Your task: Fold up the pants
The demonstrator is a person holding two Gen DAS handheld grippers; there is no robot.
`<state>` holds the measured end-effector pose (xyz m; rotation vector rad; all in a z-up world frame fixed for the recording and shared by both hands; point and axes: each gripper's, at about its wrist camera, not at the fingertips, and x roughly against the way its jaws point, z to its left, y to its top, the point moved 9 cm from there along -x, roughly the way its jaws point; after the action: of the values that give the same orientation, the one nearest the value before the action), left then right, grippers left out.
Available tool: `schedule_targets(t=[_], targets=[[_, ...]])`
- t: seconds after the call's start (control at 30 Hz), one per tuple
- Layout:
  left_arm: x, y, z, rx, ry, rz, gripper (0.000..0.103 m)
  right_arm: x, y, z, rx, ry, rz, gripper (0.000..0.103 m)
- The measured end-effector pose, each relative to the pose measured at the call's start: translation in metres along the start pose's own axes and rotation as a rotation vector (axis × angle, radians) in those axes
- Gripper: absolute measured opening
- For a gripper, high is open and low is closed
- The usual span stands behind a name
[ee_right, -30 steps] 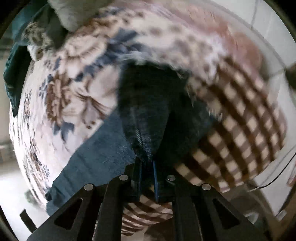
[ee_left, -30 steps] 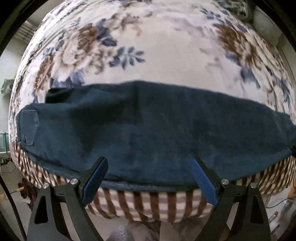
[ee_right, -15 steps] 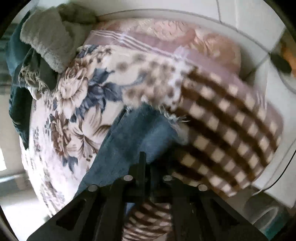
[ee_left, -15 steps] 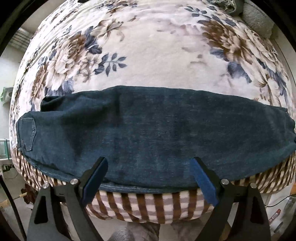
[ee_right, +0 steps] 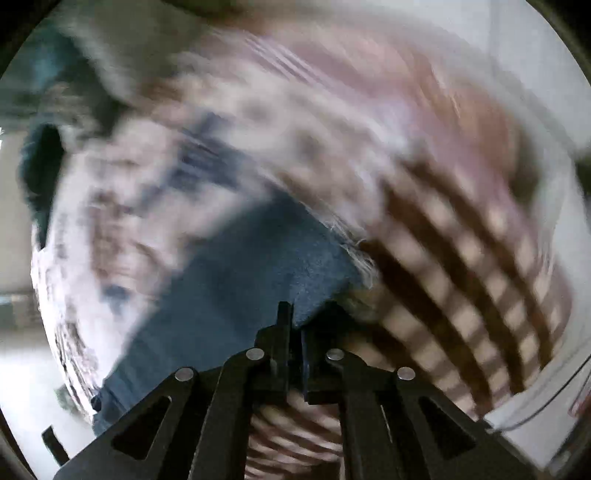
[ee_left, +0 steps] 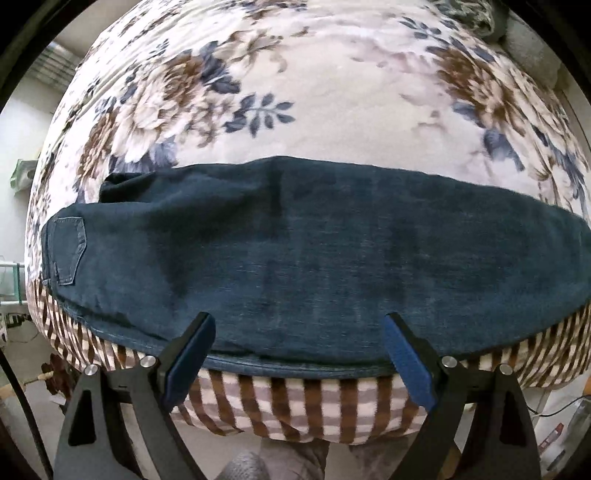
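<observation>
Dark blue jeans (ee_left: 295,258) lie flat and lengthwise across the near edge of a floral blanket (ee_left: 314,92), waist and back pocket (ee_left: 68,254) at the left. My left gripper (ee_left: 297,332) is open, its blue-padded fingers (ee_left: 192,350) just above the jeans' near edge, holding nothing. In the blurred right wrist view my right gripper (ee_right: 293,325) is shut on the frayed leg end of the jeans (ee_right: 240,295) at the bed's edge.
The blanket's brown-and-white checked border (ee_left: 295,398) hangs over the bed's front edge; it also shows in the right wrist view (ee_right: 461,277). Grey and dark cloths (ee_left: 517,33) are piled at the far right corner. A white wall (ee_right: 546,55) is behind the bed.
The right gripper has pulled the leg end outward and lower, so the jeans lie flatter and straighter. The left gripper stays open over the near edge, shifting slightly.
</observation>
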<state>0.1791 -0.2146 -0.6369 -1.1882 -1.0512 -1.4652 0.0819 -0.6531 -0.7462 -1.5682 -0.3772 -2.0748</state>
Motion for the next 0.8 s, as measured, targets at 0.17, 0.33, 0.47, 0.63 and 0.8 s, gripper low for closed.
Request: schedule_targets(t=[0.17, 0.33, 0.47, 0.63, 0.8], targets=[[0.006, 0.001, 0.030, 0.072, -0.034, -0.024, 0.092, 0.035, -0.015, 0.007, -0.014, -0.045, -0.080, 0.069], [0.004, -0.004, 0.091, 0.204, -0.080, -0.011, 0.092, 0.041, -0.075, 0.099, 0.180, -0.121, -0.089, 0.069], [-0.012, -0.015, 0.179, 0.325, -0.053, 0.010, 0.092, -0.003, -0.156, 0.186, 0.247, -0.071, 0.060, 0.069], [-0.038, -0.037, 0.326, 0.479, -0.010, 0.038, 0.092, -0.064, -0.295, 0.287, 0.260, 0.024, 0.256, 0.069], [-0.052, -0.049, 0.443, 0.554, 0.057, 0.014, 0.074, -0.119, -0.415, 0.345, 0.174, 0.068, 0.431, 0.068]])
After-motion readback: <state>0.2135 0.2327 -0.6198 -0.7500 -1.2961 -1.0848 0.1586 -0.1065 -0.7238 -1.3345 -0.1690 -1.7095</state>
